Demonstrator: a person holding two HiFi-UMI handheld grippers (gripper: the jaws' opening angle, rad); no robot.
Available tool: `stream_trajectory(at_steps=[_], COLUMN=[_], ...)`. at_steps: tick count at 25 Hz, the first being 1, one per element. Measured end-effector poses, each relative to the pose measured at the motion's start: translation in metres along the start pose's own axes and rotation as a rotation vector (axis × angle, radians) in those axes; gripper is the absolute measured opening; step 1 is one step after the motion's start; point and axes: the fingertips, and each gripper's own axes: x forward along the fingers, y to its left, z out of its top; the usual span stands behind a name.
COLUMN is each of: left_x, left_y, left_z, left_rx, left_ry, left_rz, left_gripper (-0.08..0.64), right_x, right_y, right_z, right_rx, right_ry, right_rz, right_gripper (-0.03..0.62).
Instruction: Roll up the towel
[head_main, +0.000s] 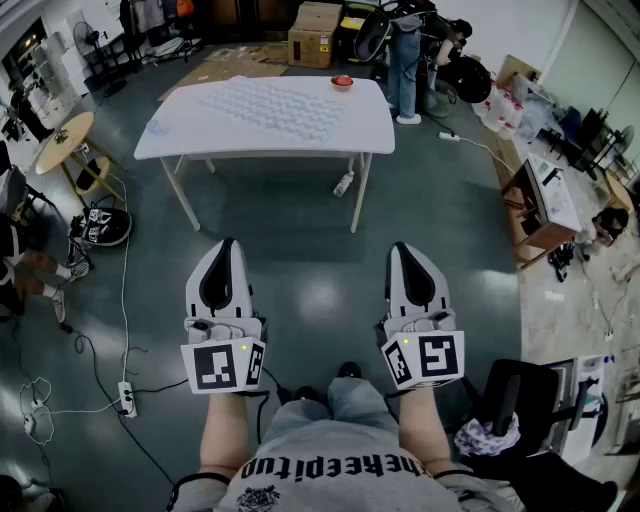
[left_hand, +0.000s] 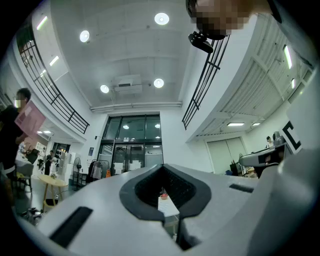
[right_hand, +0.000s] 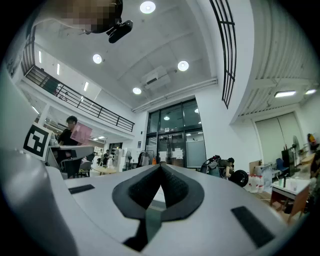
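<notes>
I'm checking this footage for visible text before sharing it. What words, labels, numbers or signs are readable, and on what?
"keepit", roughly: part of curved lettering on the person's shirt, seen upside down with its ends cut off; not certain.
Cubes on the left gripper and right gripper: square code patterns only, no letters.
Cardboard box: nothing readable.
Papers on the glass doors: too small to read.
</notes>
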Motion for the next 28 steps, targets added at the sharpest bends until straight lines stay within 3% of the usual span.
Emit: stream_trajectory(at_steps=[18, 25, 28], left_x=[-0.031, -0.028, -0.014], left_y=[0.018, 0.025, 0.032], left_z=[0.01, 0.018, 0.015], left_rx=[0.015, -0.109, -0.112], left_ry=[-0.017, -0.095, -0.108], left_rz=[-0.002, -0.009, 0.014], left_gripper=[0.005, 0.005, 0.005], right_x=[-0.016, -0.007, 0.008], right_y=[0.033, 0.032, 0.023], right_z=[0.008, 0.012, 0.007], right_rx=[-0.003, 0.013, -0.022], right_ry=[-0.032, -0.064, -0.05], right_rz=[-0.006, 0.017, -0.002], right_gripper=[0.002, 0.002, 0.002])
